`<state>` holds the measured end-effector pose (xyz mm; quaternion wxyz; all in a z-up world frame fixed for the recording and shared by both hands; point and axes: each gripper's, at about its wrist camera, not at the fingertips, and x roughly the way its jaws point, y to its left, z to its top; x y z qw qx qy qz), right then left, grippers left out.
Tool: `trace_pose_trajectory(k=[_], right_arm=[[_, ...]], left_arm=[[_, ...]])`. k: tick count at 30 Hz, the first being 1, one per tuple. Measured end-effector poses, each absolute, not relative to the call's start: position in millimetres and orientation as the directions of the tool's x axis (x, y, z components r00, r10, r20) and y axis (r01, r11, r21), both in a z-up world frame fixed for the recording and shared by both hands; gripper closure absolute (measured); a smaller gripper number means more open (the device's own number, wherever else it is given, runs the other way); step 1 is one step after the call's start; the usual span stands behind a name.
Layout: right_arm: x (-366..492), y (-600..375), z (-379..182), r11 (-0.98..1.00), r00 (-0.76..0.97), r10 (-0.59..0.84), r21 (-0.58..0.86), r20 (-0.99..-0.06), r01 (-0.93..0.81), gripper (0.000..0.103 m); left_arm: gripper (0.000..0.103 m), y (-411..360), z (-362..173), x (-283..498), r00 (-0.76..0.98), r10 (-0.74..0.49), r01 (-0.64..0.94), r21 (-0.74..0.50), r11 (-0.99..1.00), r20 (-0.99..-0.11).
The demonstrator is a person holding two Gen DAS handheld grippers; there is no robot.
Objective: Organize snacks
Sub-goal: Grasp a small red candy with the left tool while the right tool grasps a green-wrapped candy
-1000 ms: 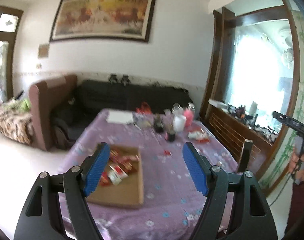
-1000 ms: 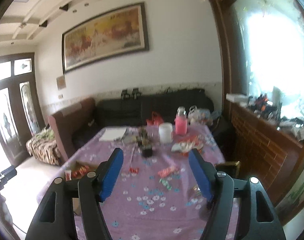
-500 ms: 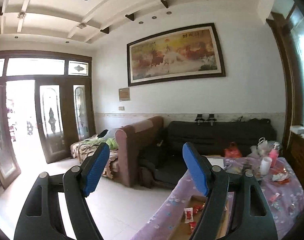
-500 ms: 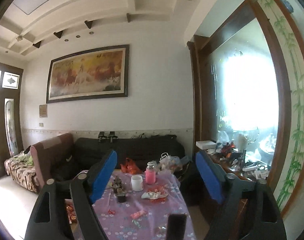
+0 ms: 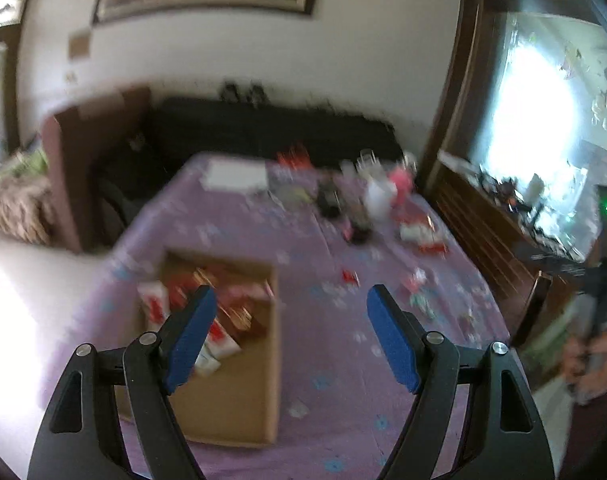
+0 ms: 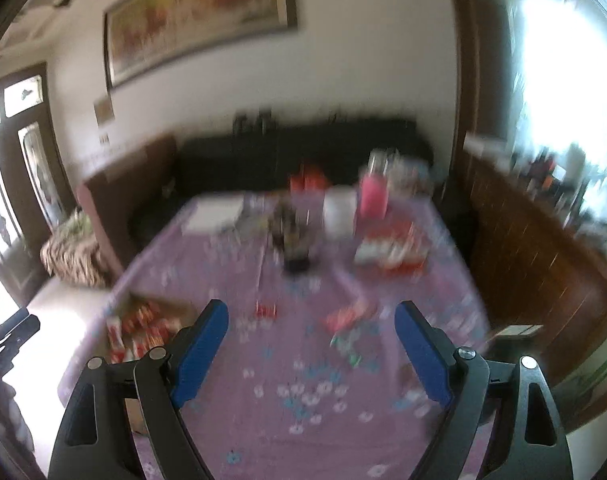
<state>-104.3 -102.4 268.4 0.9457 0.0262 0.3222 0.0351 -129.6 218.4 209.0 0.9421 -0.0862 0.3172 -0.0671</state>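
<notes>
Above the near end of the purple tablecloth, your left gripper and right gripper both gape wide, holding nothing, with the cardboard box of snack packets below the left and loose wrappers scattered farther on.

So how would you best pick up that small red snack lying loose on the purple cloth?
Probably from straight above with the right tool, pinching the red snack across its narrow width: it lies flat and apart from its neighbours. Blur hides its exact outline.
</notes>
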Motion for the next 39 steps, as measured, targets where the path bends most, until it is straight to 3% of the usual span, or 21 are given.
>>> trace_pose_trajectory(k=[4,9,13,17,24,27,29,34,37,39], right_arm=[[-53.9,-109.0,178.7,0.995,0.704,0.082,0.102,-0.705,-0.013,0.017],[-10.3,-132.3,99.8,0.99,0.656,0.078,0.133,-0.751,0.035,0.018],[17.1,-147.6,63.5,0.977,0.614,0.129,0.205,-0.778,0.054,0.018],[35.3,-150.0,39.2,0.981,0.607,0.118,0.189,-0.786,0.054,0.018],[38.6,-157.2,25.4,0.982,0.642,0.114,0.182,-0.758,0.041,0.019],[41.0,-160.3,19.8,0.983,0.632,0.119,0.182,-0.765,0.036,0.025],[42.0,-160.5,20.3,0.984,0.635,0.117,0.178,-0.764,0.033,0.037],[41.5,-156.1,20.1,0.99,0.64,0.074,0.131,-0.765,0.042,0.055],[40.6,-154.5,20.4,0.993,0.64,0.062,0.114,-0.766,0.041,0.064],[40.3,-155.3,20.5,0.993,0.64,0.059,0.113,-0.766,0.044,0.069]], left_arm=[[0.025,198.0,163.2,-93.9,0.698,-0.212,0.081,-0.218,0.973,-0.684],[0.025,184.4,138.7,-65.9,0.641,-0.195,0.092,-0.177,0.98,-0.742],[0.025,169.6,119.7,-29.4,0.608,-0.205,0.088,-0.191,0.978,-0.767],[0.026,141.5,105.2,9.1,0.574,-0.231,0.128,-0.193,0.973,-0.785],[0.026,80.8,86.6,78.3,0.561,-0.183,0.219,-0.069,0.973,-0.807],[0.026,53.2,69.9,103.9,0.544,-0.161,0.268,-0.012,0.963,-0.824],[0.026,36.6,58.8,118.2,0.544,-0.141,0.304,0.038,0.952,-0.827],[0.026,16.6,29.9,142.2,0.538,-0.065,0.322,0.133,0.937,-0.84],[0.072,13.4,17.8,142.3,0.498,-0.072,0.341,0.119,0.933,-0.864],[0.081,14.1,18.2,135.1,0.481,-0.096,0.352,0.092,0.932,-0.872]])
